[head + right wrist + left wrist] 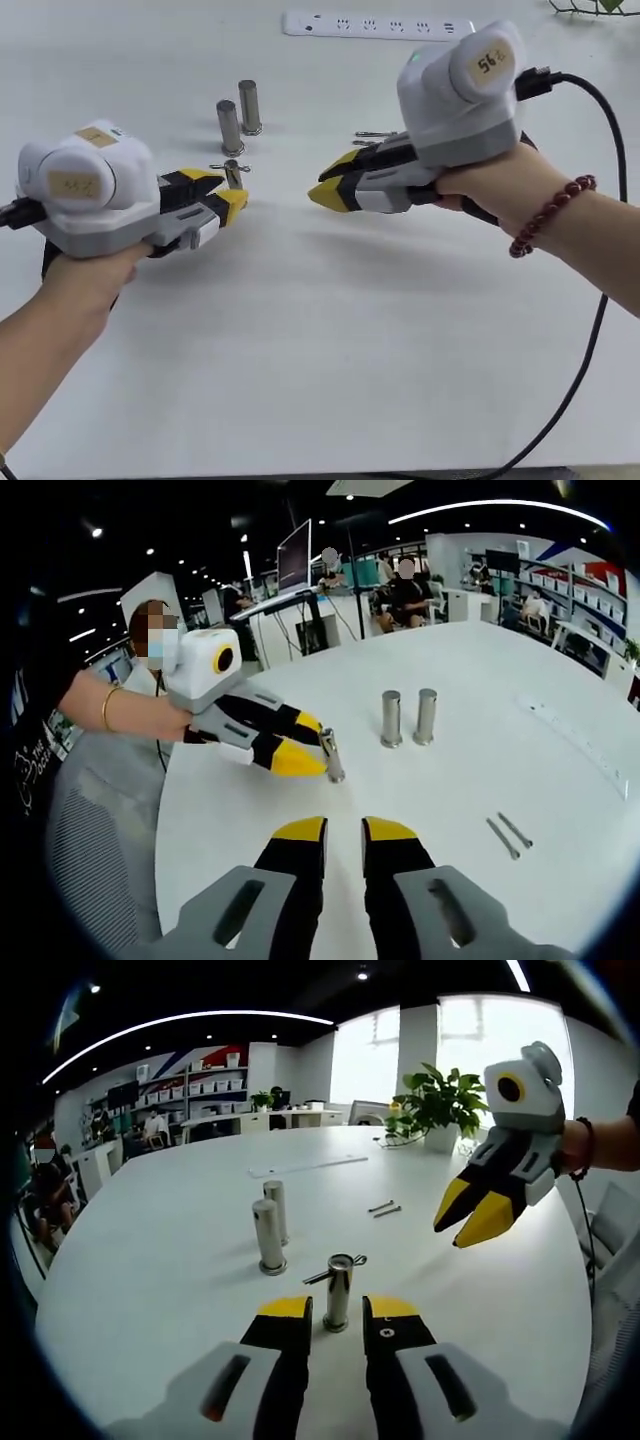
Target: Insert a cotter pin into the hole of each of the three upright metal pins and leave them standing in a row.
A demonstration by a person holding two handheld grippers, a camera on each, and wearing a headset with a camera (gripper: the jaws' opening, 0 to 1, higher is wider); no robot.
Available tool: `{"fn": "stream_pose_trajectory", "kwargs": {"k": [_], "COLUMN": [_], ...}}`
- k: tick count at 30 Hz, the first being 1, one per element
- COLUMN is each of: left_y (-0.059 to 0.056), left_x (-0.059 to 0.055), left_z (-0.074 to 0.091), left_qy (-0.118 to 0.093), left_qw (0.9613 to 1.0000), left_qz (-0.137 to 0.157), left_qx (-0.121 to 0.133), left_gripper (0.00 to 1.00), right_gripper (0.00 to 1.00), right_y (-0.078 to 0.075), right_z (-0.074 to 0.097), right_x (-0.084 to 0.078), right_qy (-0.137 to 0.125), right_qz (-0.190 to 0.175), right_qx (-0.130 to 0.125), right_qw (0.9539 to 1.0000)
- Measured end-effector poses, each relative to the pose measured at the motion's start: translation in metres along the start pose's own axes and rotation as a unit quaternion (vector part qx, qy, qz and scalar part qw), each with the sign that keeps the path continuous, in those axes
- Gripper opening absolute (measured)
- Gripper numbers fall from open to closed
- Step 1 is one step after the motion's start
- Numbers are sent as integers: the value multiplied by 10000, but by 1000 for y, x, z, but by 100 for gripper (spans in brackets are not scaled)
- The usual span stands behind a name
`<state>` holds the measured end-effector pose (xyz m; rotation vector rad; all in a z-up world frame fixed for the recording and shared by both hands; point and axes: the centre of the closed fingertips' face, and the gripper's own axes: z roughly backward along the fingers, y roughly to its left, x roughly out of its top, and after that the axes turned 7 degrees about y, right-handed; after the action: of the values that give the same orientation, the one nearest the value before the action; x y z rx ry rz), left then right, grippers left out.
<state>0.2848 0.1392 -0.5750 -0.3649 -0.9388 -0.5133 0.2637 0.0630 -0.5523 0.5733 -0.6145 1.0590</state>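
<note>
One of the three looks done. The left gripper (338, 1309) has its jaws a narrow gap apart and grips nothing. Just ahead of their tips, in line with that gap, the nearest metal pin (339, 1290) stands upright on the table (330, 330) with a cotter pin (338, 1265) through the hole near its top. The right gripper (343, 830) is held off to the right of those jaws, its own jaws slightly parted and empty. Just right of its jaws, two loose cotter pins (508, 835) lie side by side. Farther ahead of the left jaws and a little to their left, two more metal pins (268, 1237) stand upright close together, both bare. By my judgement two insertions remain, and the three pins already make a rough row.
</note>
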Motion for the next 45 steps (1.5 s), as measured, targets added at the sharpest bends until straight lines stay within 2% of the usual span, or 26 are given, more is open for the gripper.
{"fn": "stream_pose_trajectory", "kwargs": {"k": [11, 19, 23, 26, 29, 36, 45], "left_y": [-4, -6, -7, -8, -8, -8, -16], "left_x": [1, 2, 7, 8, 9, 8, 10], "left_z": [11, 20, 27, 31, 33, 39, 50], "left_qy": [-72, -88, -208, -210, -244, -202, -235], "left_qw": [10000, 9999, 9997, 9997, 9997, 9998, 9995], "left_qz": [16, 33, 70, -25, 32, -63, -168], "left_qx": [-26, -47, -79, -74, -90, -58, -147], "left_gripper": [28, 36, 40, 44, 45, 51, 59], "right_gripper": [1, 0, 0, 0, 0, 0, 0], "right_y": [1, 0, -1, 0, 2, 3, 4], "right_z": [-17, -33, -38, -41, -44, -48, -52], "right_x": [29, 37, 39, 40, 40, 40, 42], "right_qy": [-353, -346, -373, -368, -346, -360, -356], "right_qz": [241, 377, 374, 372, 396, 338, 324], "right_qx": [42, 82, 95, 128, 147, 164, 217], "right_qw": [9991, 9987, 9986, 9985, 9985, 9986, 9986]}}
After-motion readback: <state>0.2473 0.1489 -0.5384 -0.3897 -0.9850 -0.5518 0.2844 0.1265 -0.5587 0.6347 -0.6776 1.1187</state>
